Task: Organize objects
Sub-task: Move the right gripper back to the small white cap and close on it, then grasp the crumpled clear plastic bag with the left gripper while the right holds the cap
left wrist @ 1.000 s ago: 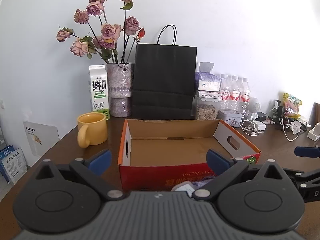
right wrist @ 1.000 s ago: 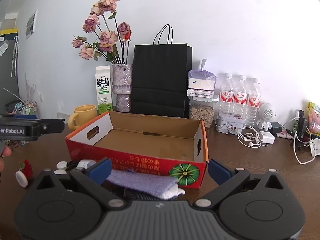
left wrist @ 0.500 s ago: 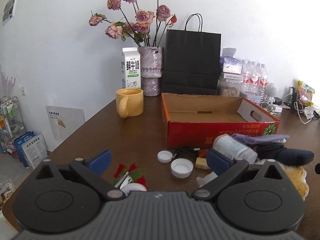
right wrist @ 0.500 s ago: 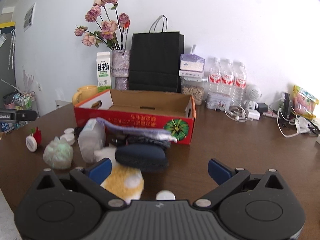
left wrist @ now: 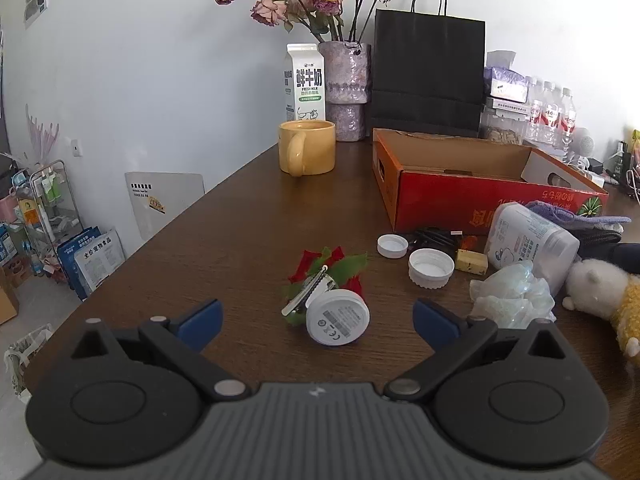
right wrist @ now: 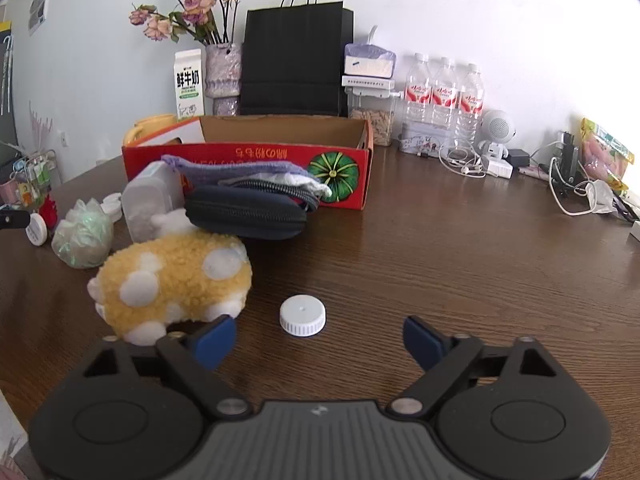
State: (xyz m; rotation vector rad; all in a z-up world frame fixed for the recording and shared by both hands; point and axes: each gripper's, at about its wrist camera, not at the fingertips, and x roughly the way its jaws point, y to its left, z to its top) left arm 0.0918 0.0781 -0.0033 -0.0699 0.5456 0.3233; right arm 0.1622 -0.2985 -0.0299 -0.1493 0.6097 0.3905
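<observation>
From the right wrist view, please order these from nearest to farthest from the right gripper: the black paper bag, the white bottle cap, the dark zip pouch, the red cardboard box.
1. White bottle cap: just ahead of the right gripper.
2. Dark zip pouch: ahead, to the left.
3. Red cardboard box: directly behind the pouch.
4. Black paper bag: at the wall, behind the box.

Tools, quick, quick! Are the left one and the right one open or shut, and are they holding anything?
Left tool: open, holding nothing, round white device between its fingers.
Right tool: open, just been closing, holding nothing, white bottle cap ahead.
</observation>
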